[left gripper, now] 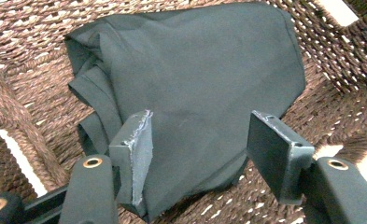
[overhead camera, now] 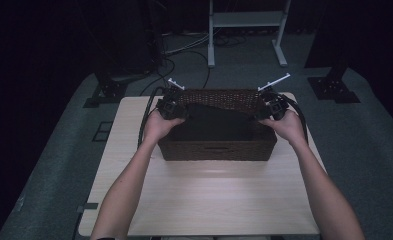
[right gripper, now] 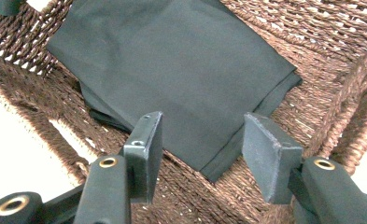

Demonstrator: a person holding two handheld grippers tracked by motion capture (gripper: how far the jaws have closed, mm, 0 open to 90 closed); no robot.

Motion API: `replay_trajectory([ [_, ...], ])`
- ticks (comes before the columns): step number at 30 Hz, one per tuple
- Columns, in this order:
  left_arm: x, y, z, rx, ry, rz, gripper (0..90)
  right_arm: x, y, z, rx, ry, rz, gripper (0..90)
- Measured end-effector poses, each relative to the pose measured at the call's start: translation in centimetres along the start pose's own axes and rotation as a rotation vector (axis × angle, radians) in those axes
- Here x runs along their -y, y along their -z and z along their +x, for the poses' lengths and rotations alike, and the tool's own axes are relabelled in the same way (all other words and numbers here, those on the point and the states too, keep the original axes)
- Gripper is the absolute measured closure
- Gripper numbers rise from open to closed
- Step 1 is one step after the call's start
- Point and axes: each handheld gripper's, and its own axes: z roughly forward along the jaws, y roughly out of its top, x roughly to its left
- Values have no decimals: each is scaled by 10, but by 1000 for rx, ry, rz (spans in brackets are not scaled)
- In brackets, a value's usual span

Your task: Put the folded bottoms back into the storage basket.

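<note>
A dark folded cloth (overhead camera: pixel 214 122) lies inside a brown woven basket (overhead camera: pixel 216 150) that stands on the far half of the table. My left gripper (overhead camera: pixel 180 111) is at the basket's left end and my right gripper (overhead camera: pixel 263 112) at its right end, both pointing down into it. In the left gripper view the jaws (left gripper: pixel 202 121) stand apart over the near edge of the cloth (left gripper: pixel 195 70), not pressing it. In the right gripper view the jaws (right gripper: pixel 203 119) also stand apart, above a corner of the cloth (right gripper: pixel 172 60) on the basket floor (right gripper: pixel 321 56).
The pale wooden table (overhead camera: pixel 209 200) stretches bare from the basket to its near edge. Behind it, on the grey floor, are a white metal frame (overhead camera: pixel 246 20), loose cables (overhead camera: pixel 184 47) and black stand feet (overhead camera: pixel 101 92).
</note>
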Motion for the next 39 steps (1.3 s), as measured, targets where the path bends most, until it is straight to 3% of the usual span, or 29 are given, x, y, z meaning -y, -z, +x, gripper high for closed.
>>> replay_trajectory([
  [13,5,10,-13,18,-43,-28,349,10,7,9,-7,18,-9,438],
  [39,28,25,-29,31,-63,-84,285,37,23,20,-14,45,-39,405],
])
